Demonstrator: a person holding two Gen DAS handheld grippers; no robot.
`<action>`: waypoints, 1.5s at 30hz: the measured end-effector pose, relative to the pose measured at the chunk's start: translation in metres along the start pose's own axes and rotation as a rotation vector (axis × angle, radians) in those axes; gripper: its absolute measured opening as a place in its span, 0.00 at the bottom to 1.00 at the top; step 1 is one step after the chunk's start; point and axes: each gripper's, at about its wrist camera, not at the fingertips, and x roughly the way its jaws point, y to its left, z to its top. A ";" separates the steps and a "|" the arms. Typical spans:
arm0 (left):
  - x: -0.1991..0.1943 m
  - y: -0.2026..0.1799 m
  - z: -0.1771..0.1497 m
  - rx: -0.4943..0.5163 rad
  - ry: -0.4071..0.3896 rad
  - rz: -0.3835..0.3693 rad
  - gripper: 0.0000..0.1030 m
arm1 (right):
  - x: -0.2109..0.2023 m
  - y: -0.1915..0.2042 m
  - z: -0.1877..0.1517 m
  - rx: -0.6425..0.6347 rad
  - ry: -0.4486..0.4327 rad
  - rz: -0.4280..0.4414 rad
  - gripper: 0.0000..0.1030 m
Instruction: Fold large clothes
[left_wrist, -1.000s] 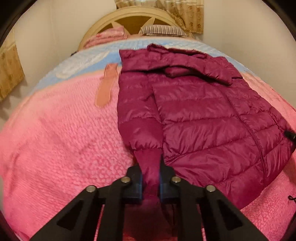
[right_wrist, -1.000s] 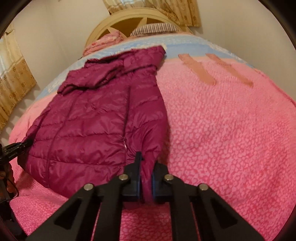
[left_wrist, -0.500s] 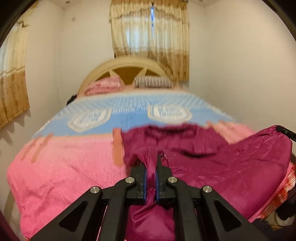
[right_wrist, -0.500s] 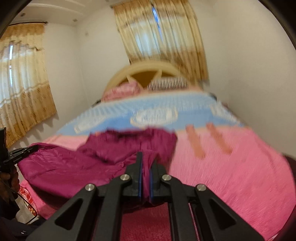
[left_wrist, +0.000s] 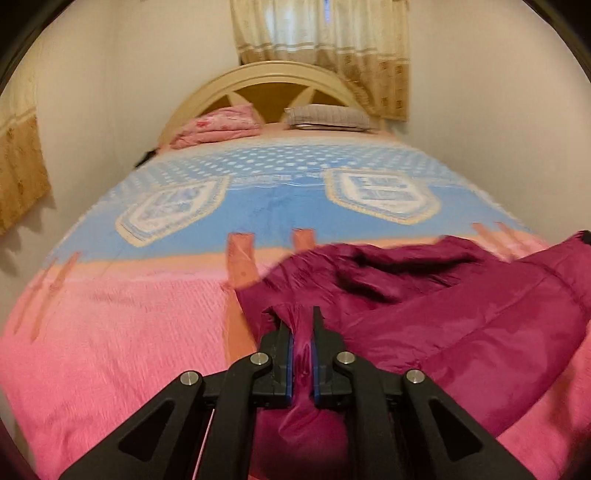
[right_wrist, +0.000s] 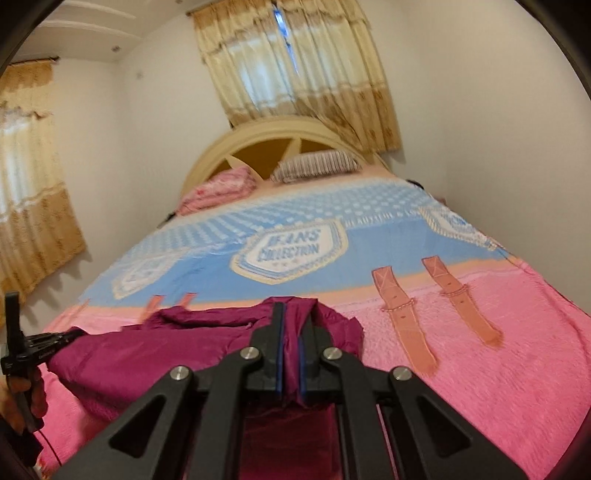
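The left tongs (left_wrist: 303, 332) are clamped on a bunched fold of the maroon puffer jacket (left_wrist: 461, 306), the shiny fabric squeezed between the blue-lined pads and spilling down below them. The right tongs (right_wrist: 291, 332) are likewise pinched tight on another fold of the same jacket (right_wrist: 147, 350), with cloth wedged between their pads and hanging beneath.

The jacket is partly raised off the bed (left_wrist: 110, 332), its near edge held up by both tongs while the rest slumps in loose creases on the pink part of the bedspread (right_wrist: 480, 350), just short of the blue band. In the right wrist view the jacket stretches from the right tongs out to the other tool, whose black tip (right_wrist: 48, 343) meets the far corner of the fabric, with a hand (right_wrist: 26, 398) wrapped round its grip at the frame's edge.

Beyond the jacket, the bedspread's blue section carries a white badge print (right_wrist: 291, 251), and peach strap shapes (right_wrist: 402, 317) cross from the blue band onto the pink. At the head of the bed, against the arched cream headboard (left_wrist: 273, 81), sit a folded pink blanket (left_wrist: 218, 125) and a striped pillow (left_wrist: 328, 116). Tan curtains (right_wrist: 303, 66) hang behind the headboard.
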 end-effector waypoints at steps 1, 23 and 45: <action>0.014 0.001 0.006 -0.025 0.005 -0.006 0.11 | 0.016 -0.002 0.002 0.009 0.012 -0.015 0.06; 0.041 0.034 0.071 -0.261 -0.256 0.555 0.95 | 0.113 0.006 0.010 -0.022 0.016 -0.271 0.73; 0.183 -0.031 0.035 -0.021 0.081 0.605 0.96 | 0.207 0.036 -0.036 -0.166 0.268 -0.259 0.68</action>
